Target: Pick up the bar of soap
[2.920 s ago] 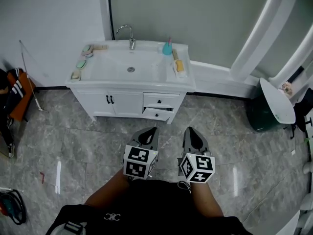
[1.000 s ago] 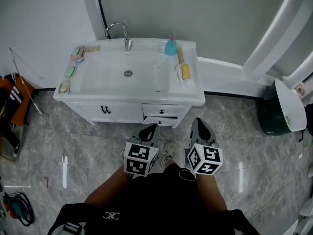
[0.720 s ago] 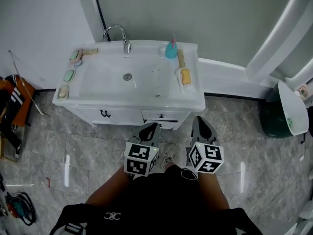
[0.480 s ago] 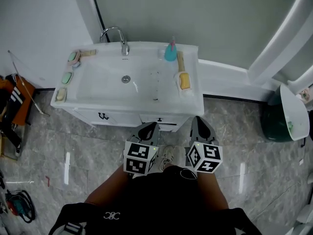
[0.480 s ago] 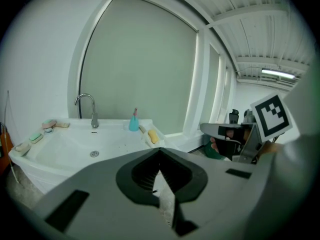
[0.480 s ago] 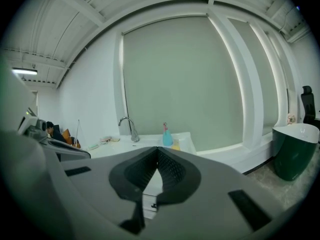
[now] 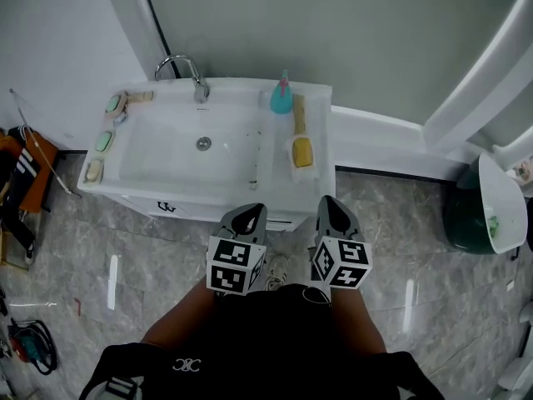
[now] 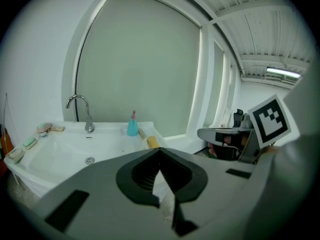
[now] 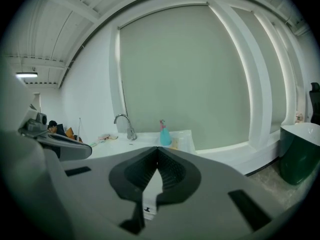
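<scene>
A yellow bar of soap [image 7: 301,152] lies on the right ledge of the white sink [image 7: 166,169], beside a wooden brush [image 7: 298,113] and a teal bottle [image 7: 281,98]. Green and beige soaps [image 7: 103,140] line the left ledge. My left gripper [image 7: 246,216] and right gripper [image 7: 332,209] are held side by side in front of the person's body, short of the sink's front edge, both shut with nothing in them. In the left gripper view the yellow soap [image 8: 151,142] shows just beyond the closed jaw tips of that gripper [image 8: 160,151]. The right gripper [image 9: 157,152] points at the bottle [image 9: 164,134].
A chrome faucet [image 7: 187,69] stands at the sink's back. The vanity has drawers below, near my knees. A dark green bin with a white lid [image 7: 487,211] is at the right. Clothing [image 7: 21,169] and a tool [image 7: 29,344] lie on the floor at the left.
The person has stepped closer, so the sink now sits lower and nearer in the head view. Both grippers stay shut and level in front of the body.
</scene>
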Demonstrator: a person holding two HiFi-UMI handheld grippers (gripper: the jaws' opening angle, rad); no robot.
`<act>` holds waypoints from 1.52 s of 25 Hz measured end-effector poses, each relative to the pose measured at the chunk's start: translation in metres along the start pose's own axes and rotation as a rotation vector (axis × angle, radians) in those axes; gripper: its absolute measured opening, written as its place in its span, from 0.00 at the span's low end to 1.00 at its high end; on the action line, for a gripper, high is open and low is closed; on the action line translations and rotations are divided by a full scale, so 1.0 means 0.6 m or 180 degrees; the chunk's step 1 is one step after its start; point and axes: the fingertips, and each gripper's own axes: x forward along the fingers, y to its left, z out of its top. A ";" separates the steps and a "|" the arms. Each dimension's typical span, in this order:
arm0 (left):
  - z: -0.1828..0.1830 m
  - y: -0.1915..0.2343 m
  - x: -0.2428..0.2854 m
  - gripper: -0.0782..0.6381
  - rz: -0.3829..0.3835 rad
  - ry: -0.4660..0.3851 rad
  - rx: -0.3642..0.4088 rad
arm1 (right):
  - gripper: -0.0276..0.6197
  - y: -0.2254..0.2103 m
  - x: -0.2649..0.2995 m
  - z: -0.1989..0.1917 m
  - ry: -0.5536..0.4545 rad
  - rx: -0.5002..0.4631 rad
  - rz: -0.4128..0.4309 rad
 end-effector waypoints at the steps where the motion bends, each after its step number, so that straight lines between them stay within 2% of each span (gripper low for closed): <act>1: 0.006 -0.001 0.010 0.11 0.0004 0.0000 0.0004 | 0.05 -0.006 0.008 0.003 0.0016 0.0000 0.0017; 12: 0.046 -0.020 0.090 0.11 0.0047 -0.0004 0.0017 | 0.05 -0.061 0.071 0.015 0.0178 -0.0066 0.0165; 20: 0.055 -0.009 0.086 0.11 0.0118 -0.0057 -0.0024 | 0.05 -0.062 0.095 0.017 0.0169 -0.0074 0.0151; 26: 0.058 0.014 0.084 0.11 0.0162 -0.0062 -0.0054 | 0.05 -0.048 0.119 0.013 0.0216 -0.0113 0.0160; 31: 0.078 0.041 0.085 0.11 0.0182 -0.0087 -0.0029 | 0.05 -0.049 0.148 0.018 0.0244 -0.0085 0.0018; 38: 0.082 0.074 0.099 0.11 0.0198 -0.0015 -0.0069 | 0.05 -0.042 0.192 -0.012 0.0518 -0.0089 0.0033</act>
